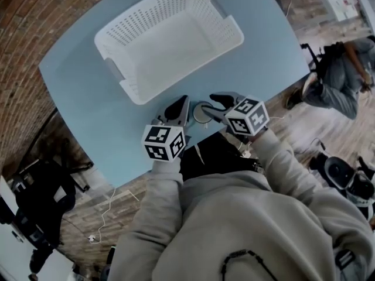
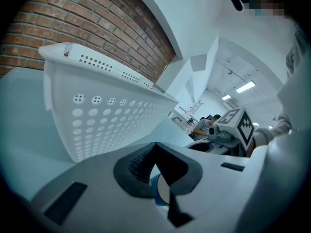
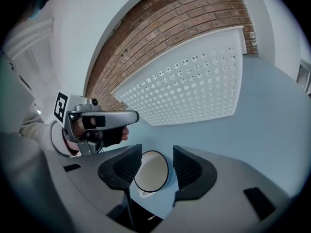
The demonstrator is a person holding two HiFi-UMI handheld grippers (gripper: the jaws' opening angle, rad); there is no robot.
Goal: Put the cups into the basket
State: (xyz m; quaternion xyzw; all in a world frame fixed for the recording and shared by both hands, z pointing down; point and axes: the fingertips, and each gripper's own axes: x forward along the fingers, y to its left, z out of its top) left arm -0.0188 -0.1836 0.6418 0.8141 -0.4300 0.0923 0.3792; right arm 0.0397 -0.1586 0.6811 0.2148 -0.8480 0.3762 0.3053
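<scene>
A cup [image 1: 201,113], blue outside and white inside, stands on the blue table [image 1: 76,92] close to its front edge. My right gripper [image 1: 213,106] is open around it. In the right gripper view the cup [image 3: 151,171] sits between the two pads [image 3: 127,163], and I see no squeeze on it. My left gripper [image 1: 177,111] is shut and empty just left of the cup, its tips meeting [image 2: 155,147]; the cup [image 2: 163,191] shows through the gap under them. The white perforated basket [image 1: 111,37] lies empty farther back on the table.
The basket's wall [image 2: 112,115] [image 3: 194,91] rises a short way beyond both grippers. Brick flooring surrounds the table. A person sits on a chair [image 1: 340,69] to the right, and dark equipment [image 1: 35,198] stands at lower left.
</scene>
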